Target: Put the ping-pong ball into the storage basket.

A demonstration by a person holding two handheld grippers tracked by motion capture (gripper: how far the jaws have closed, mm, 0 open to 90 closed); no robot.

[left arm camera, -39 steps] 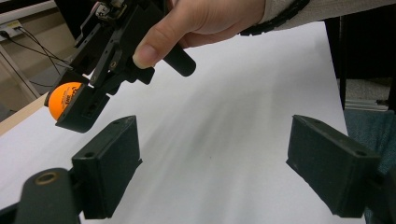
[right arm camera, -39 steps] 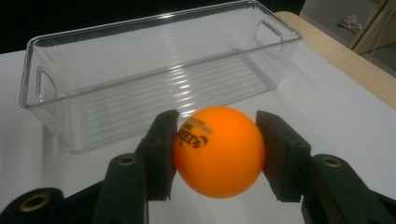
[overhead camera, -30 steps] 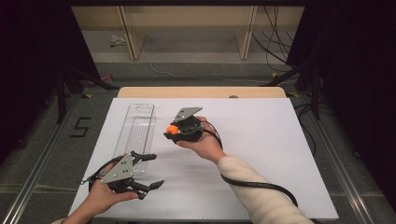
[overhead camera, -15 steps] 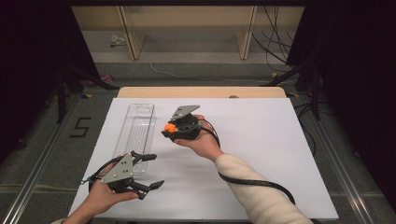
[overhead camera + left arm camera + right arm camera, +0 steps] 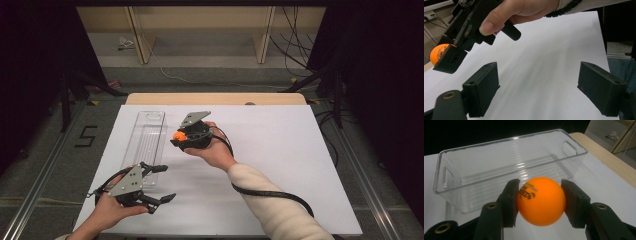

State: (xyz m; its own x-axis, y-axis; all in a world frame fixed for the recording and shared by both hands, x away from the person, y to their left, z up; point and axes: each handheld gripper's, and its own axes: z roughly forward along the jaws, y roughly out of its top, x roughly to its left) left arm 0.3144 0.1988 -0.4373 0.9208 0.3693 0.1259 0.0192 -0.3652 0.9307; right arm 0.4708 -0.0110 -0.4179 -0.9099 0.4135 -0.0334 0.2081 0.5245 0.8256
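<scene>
Ball held beside the bin, not yet over it

Grip first: the right gripper [image 5: 541,198] has both pads pressed on an orange ball [image 5: 541,200], one on each side, with printed lettering facing the near pad. The ball is round and smooth, so it is held on two small patches only; a tilt or a knock could roll it out of the pads, and it would likely bounce across the white table [image 5: 280,150] away from the bin.

Relative to the clear plastic bin [image 5: 506,167], the ball sits just outside the long near wall, at about rim height judging from the right gripper view. In the high view the ball [image 5: 178,135] hangs to the right of the bin [image 5: 147,137]. Letting go here would probably drop it on the table beside the bin. Coming in too low could push the light, empty bin sideways.

The left gripper [image 5: 157,185] rests near the bin's closer end, jaws apart and empty. It could steady the bin if needed.
</scene>
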